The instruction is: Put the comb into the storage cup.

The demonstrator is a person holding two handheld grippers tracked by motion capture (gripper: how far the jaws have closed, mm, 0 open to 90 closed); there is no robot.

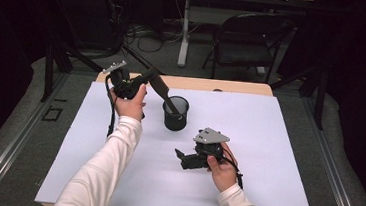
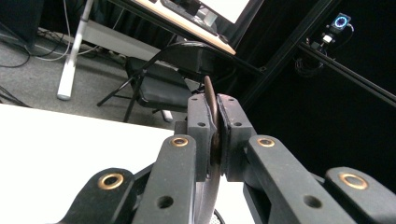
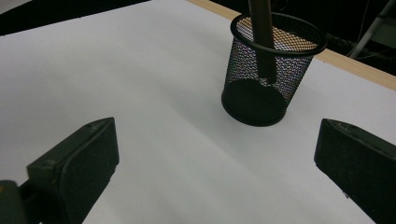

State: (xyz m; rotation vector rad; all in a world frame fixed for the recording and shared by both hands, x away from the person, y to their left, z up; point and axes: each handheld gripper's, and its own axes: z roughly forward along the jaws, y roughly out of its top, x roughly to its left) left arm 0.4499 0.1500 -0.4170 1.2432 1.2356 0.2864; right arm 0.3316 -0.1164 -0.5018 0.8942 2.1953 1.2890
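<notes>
A dark brown, flat wooden spatula (image 1: 161, 87) is clamped edge-on between the jaws of the left hand-held gripper (image 1: 145, 77), which is raised above the far left part of the table (image 1: 278, 141), a wooden top covered by a white sheet. In the left gripper view the thin blade (image 2: 211, 100) is seen pressed between the two black pads (image 2: 201, 126), rising above them. From the grip the spatula slants down to the right, and its handle end is lowered into a black wire-mesh cylindrical cup (image 1: 175, 113) that stands upright near the middle of the table. In the right gripper view the dark handle (image 3: 262, 32) is seen passing the rim of the cup (image 3: 268, 70) and ending inside it, above the bottom; whether it touches the mesh wall cannot be told.

The right hand-held gripper (image 1: 180, 158) is held low over the near right part of the sheet, pointed left, with its jaws spread wide and nothing between them. It is kept apart from the cup, on the near right side of it.
</notes>
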